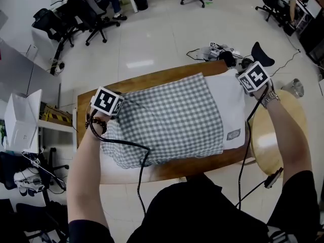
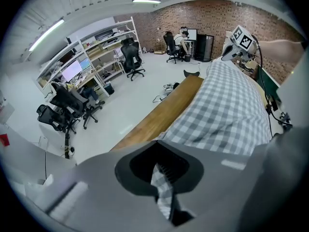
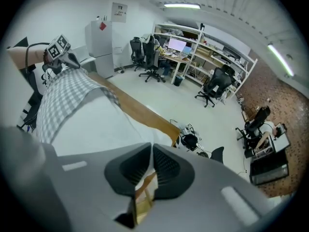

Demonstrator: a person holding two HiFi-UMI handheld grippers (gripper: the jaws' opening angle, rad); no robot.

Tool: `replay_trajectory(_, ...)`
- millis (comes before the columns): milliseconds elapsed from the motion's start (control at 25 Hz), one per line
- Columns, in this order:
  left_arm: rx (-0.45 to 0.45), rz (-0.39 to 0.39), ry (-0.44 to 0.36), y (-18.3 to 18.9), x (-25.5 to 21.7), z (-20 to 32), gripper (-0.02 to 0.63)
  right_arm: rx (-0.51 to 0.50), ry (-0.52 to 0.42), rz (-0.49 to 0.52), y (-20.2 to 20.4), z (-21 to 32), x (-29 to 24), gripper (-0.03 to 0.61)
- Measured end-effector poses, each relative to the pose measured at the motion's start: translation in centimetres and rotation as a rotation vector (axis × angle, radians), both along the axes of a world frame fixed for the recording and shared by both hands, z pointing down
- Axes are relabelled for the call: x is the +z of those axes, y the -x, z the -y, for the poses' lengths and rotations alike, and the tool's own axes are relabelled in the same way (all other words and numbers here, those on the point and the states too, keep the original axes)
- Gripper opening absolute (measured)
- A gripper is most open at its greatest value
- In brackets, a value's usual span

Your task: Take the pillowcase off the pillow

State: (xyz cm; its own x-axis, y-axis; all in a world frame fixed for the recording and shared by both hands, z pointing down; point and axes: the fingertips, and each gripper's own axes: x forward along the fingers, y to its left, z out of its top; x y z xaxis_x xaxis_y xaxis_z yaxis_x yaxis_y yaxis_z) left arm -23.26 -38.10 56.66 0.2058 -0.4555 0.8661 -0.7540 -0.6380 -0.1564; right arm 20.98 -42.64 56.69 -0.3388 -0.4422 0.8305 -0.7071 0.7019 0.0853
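A: How far along is the job?
B: Partly done, I think. The white pillow (image 1: 232,106) sticks out of the checked pillowcase (image 1: 167,120) at the right end, but most of it is inside the case, on the table (image 1: 167,172).
A: And the tools?
B: The left gripper (image 2: 162,180) is closed tight on the pillowcase's far left corner. The right gripper (image 3: 144,178) is closed on the pillow's bare far right edge.
A: What is left?
B: To pull the two apart until the pillow is fully out.

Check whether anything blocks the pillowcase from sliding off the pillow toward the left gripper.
Nothing visible does. The left gripper grips the checked pillowcase, the right gripper grips the white pillow at its exposed end, and nothing lies on the fabric.
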Motion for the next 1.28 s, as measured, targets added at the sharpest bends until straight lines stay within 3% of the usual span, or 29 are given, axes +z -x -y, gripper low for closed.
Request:
replay_trajectory(280, -0.010, 0.002, -0.018, 0.4, -0.2, -0.5, 0.006, 0.006, -0.019, -0.011, -0.2, -0.1, 0.3, 0.011)
replay_trajectory(520, 0.035, 0.007, -0.092, -0.7, 0.2, -0.5, 0.008, -0.058, -0.090, 0.015, 1.1, -0.4, 1.1, 0.022)
replay_trajectory(680, 0.071, 0.019, -0.188, -1.7, -0.8, -0.6, 0.052, -0.118, -0.207, 0.003, 1.8, -0.6, 1.0, 0.097)
replay_trajectory(800, 0.084, 0.038, -0.225, -1.9, -1.1, -1.1, 0.060, -0.124, -0.241, -0.002, 1.6, -0.9, 1.2, 0.101)
replay_trajectory(880, 0.110, 0.035, -0.295, -2.6, -2.8, -1.3, 0.060, -0.121, -0.251, 0.000, 1.6, -1.6, 1.1, 0.101)
replay_trajectory(1040, 0.038, 0.038, -0.131, -0.5, 1.0, -5.5, 0.060, -0.129, -0.272, -0.007, 2.1, -4.0, 0.8, 0.101)
replay_trajectory(1280, 0.095, 0.048, -0.172, -1.7, 0.9, -9.2, 0.061, -0.150, -0.311, -0.010, 3.2, -8.1, -0.1, 0.109)
